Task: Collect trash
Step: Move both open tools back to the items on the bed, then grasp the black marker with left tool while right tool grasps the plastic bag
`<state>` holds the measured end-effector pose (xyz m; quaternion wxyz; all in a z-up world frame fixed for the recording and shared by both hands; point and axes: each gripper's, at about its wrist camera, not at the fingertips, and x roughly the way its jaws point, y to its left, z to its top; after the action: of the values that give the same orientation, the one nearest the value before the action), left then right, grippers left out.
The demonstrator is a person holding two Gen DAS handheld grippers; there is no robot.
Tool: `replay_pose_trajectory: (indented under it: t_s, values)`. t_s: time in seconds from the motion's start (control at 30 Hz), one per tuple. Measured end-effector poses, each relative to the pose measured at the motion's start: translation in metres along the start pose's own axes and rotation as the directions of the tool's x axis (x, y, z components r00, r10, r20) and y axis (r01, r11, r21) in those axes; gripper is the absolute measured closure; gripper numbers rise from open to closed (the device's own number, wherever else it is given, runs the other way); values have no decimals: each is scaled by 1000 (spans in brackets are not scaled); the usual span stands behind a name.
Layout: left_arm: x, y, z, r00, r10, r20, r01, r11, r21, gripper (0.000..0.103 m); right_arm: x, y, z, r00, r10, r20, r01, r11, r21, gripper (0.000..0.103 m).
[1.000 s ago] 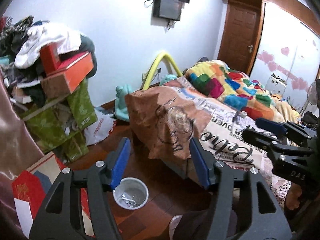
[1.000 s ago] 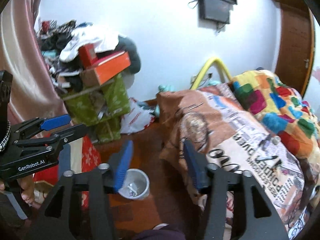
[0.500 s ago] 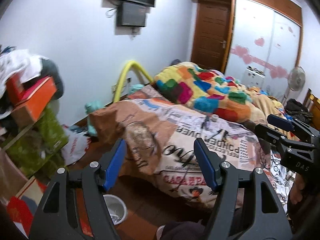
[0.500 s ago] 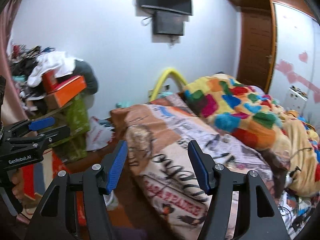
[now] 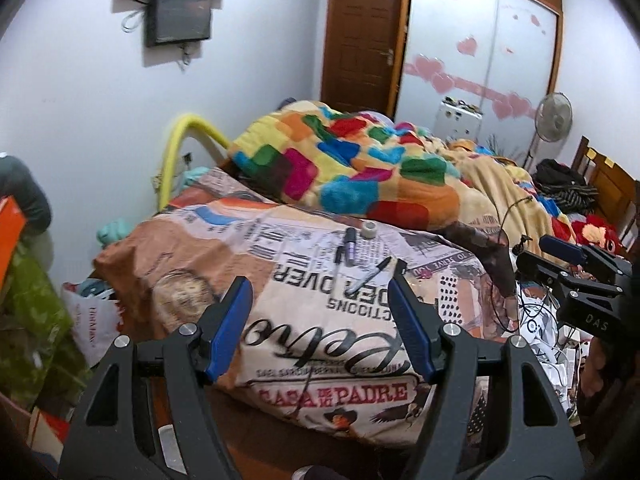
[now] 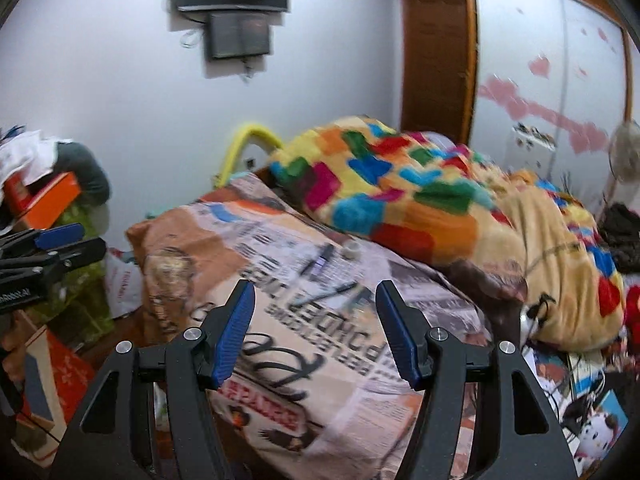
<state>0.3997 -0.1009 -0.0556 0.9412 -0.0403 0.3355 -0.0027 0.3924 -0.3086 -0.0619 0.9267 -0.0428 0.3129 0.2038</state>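
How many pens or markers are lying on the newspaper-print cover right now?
3: a thick marker beside the small white roll, a thin pen just left of it, and a black marker lying diagonally nearer. Folds may hide more.

Dim indoor light — fisheye-bent edges, right view motion-blurred

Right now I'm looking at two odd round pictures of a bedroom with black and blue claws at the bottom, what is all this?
Those claws are tools, not a robot: a person carries one hand-held gripper in each hand, each with a wide-angle camera looking along its fingers. One picture is from the left hand-held gripper, the other from the right hand-held gripper; each also shows in the other's picture, at the edge. Both are open and hold nothing. They face a bed with a newspaper-print cover and a colourful blanket. On the cover lie a marker pen, another dark pen-like item and a small white roll.
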Motion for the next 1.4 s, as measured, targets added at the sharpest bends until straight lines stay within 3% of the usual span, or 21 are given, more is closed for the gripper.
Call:
replay_pose_trajectory:
  t_s: [0.27,0.57,0.8,1.03,1.23,1.33,1.4]
  values:
    - [95,-15,0,992,-58,-108,60,998,17,34,61,-51,-15,993,-20,-117,32,994,102,44]
    - [201,-8,-10,965,-108,-239,106,994,-18,34,140,-69,-30,975,19,-223,17,988,157,44]
    - [254,-14,-19,941,-146,-307,156,988,8,34,196,-72,-49,953,41,-300,8,987,160,44]
    - [296,-35,-28,924,-164,-345,206,975,88,35,222,-74,-53,947,38,-318,5,991,134,44]
    - [328,-50,-31,901,-198,-385,263,957,124,46,234,-72,-62,950,49,-308,-10,992,129,44]
    - [338,-54,-31,903,-193,-384,266,953,146,54,237,-72,-64,953,52,-298,-12,991,136,50]
    - [347,-57,-32,897,-192,-399,272,950,155,66,239,-74,-64,956,54,-289,-11,989,148,54]
